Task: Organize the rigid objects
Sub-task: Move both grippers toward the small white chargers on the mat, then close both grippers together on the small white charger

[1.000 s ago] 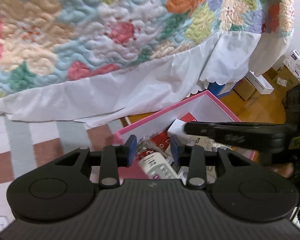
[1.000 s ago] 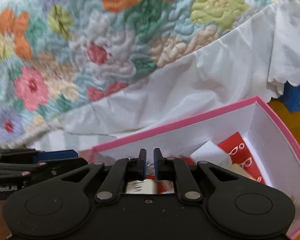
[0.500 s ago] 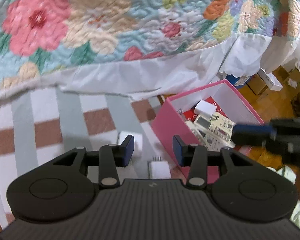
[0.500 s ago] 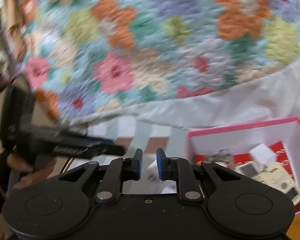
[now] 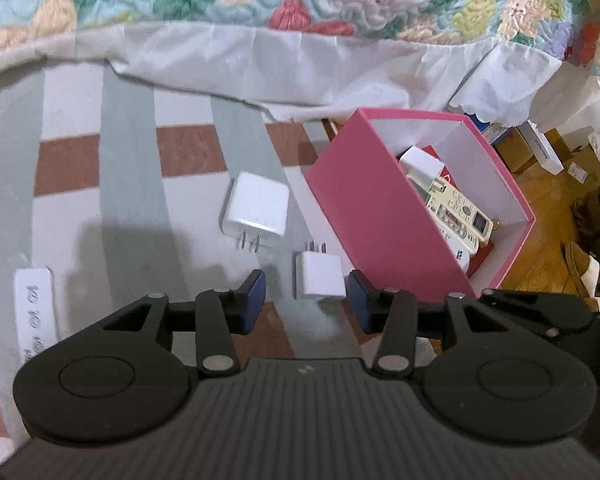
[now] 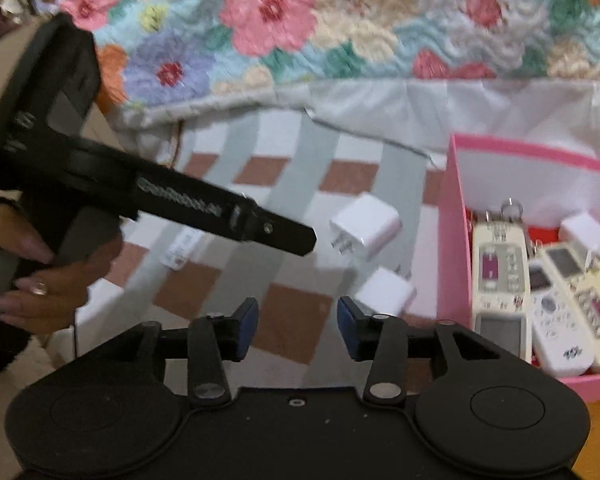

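A pink box (image 5: 384,216) with white inside stands on a checked rug and holds several remote controls (image 5: 452,208) and a white charger (image 5: 420,160). On the rug lie a large white charger (image 5: 256,206), a small white charger (image 5: 319,276) and a white remote (image 5: 34,312). My left gripper (image 5: 306,300) is open with the small charger between its fingertips, just above them. My right gripper (image 6: 296,320) is open and empty; the small charger (image 6: 386,290) lies by its right fingertip, the box (image 6: 454,240) to the right.
A floral quilt with a white skirt (image 5: 300,56) hangs behind the rug. Cardboard boxes (image 5: 540,148) stand on the wooden floor at the right. The left gripper's body and the hand holding it (image 6: 52,276) fill the left of the right wrist view.
Both grippers pulled back from the box and swung left over the rug. The right gripper opened from nearly shut. The chargers on the rug came into view.
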{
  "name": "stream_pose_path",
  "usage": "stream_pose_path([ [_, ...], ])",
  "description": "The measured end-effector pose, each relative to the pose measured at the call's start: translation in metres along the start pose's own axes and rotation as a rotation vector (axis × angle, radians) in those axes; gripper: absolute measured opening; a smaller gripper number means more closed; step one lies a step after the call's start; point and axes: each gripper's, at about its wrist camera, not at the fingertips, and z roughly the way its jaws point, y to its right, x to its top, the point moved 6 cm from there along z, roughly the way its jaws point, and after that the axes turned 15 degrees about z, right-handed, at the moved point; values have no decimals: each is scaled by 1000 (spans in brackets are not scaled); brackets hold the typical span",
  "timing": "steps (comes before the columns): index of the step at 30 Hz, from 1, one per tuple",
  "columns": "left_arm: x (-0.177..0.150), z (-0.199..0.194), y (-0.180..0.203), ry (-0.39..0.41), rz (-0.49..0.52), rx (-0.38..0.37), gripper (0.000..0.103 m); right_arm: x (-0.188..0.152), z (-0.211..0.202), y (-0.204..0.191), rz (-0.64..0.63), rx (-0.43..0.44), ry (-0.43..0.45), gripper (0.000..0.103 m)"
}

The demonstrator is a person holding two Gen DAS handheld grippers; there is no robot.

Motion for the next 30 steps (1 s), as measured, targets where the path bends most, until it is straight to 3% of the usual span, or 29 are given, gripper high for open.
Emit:
stream_pose_path([
  [4,-7,16,0,-6,20,-5,48,-12,25,6,38,-75,5,62],
  [6,-10,23,2,8,39,0,54,-18,34,7,30,-106,12,66],
  [9,-14,37,10,10,114,34,58,-23,47,12,36,-143,34,68],
  [17,-16,70,2,39,38,-32,56,-26,75,15,-15,-216,50,67],
  [25,-15,83,-6,17,-10,-87,31,-25,81,16,78,-264,108,70],
  [27,-16,85,-9,11,-39,-126,22,-24,82,16,85,-267,120,72],
  [30,-15,87,-10,-10,-42,-172,16,-23,87,12,50,-275,113,79],
])
